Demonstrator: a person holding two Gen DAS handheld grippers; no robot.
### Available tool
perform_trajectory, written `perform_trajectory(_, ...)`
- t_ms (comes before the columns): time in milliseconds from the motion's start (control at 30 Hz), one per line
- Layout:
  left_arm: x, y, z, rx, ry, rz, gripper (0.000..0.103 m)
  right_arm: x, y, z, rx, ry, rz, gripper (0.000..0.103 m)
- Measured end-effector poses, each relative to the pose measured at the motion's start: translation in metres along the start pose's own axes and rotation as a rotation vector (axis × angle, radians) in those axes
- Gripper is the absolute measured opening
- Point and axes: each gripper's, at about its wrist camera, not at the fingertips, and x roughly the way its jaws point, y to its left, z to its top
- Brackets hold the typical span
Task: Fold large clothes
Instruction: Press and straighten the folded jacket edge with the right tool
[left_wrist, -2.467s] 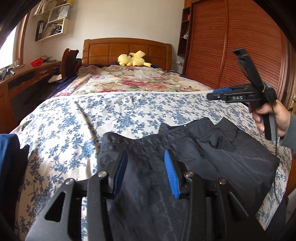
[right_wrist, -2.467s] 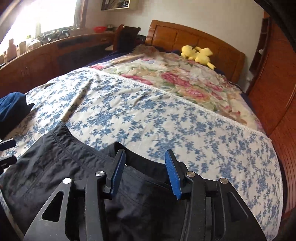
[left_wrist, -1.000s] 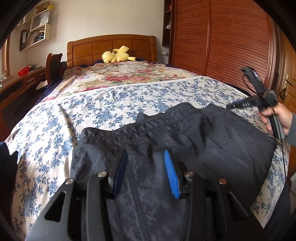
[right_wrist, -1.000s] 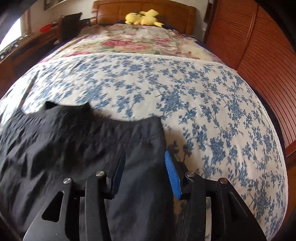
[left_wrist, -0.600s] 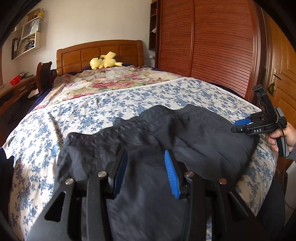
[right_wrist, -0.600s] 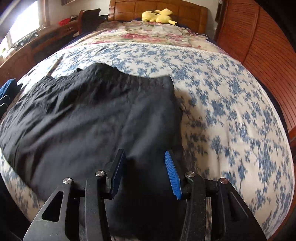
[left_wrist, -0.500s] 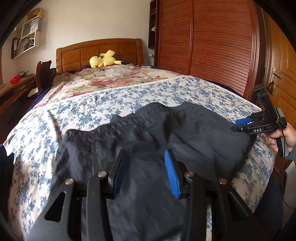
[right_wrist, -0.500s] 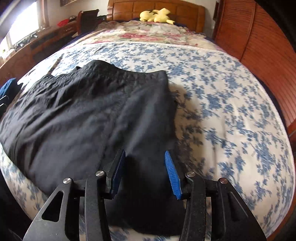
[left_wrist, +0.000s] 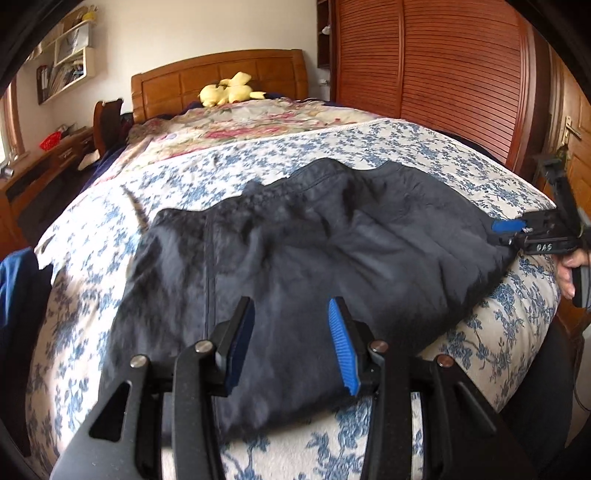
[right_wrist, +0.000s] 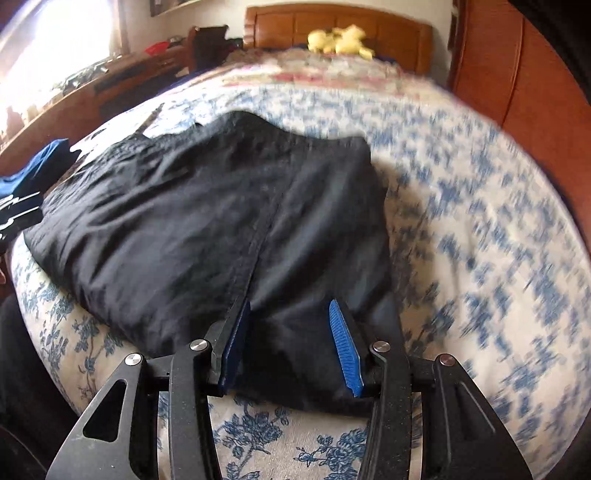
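Observation:
A large black garment (left_wrist: 314, 258) lies folded flat on the foot of the bed, on the blue-flowered cover (left_wrist: 110, 229). It also shows in the right wrist view (right_wrist: 221, 229), with a seam running toward the camera. My left gripper (left_wrist: 291, 332) is open and empty, over the garment's near left edge. My right gripper (right_wrist: 290, 332) is open and empty, over the garment's near right corner. The right gripper also shows in the left wrist view (left_wrist: 517, 230), at the garment's right edge, held by a hand.
A blue garment (left_wrist: 14, 280) lies at the bed's left edge, also visible in the right wrist view (right_wrist: 40, 166). A yellow plush toy (left_wrist: 229, 92) sits by the wooden headboard. A slatted wooden wardrobe (left_wrist: 443, 74) stands right, a wooden desk (left_wrist: 33, 173) left.
Both grippers have drawn back toward the foot of the bed and sit lower over the garment's near edge. The garment now lies flatter. Both stayed open.

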Motion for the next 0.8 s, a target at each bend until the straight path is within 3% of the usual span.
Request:
perform_trajectory(267,-0.004,0.002,-0.010,-0.012,0.034,0.014,0.041,0.001,0.002,-0.010,-0.014,0.007,-0.047,0.045)
perform_trajectory(467,-0.003,-0.018,-0.003,0.021,0.027,-0.047,0.044,-0.029,-0.003,-0.013,0.002,-0.089,-0.098,0.046)
perform_trajectory(567,0.006,-0.033,0.001,0.055,0.040,-0.064,0.045,-0.031,-0.008,-0.016,0.003,-0.092,-0.147,0.046)
perform_trajectory(800,0.031,-0.060,0.006,0.106,0.088,-0.082,0.049,-0.013,-0.033,-0.027,0.089,-0.023,-0.094,0.047)
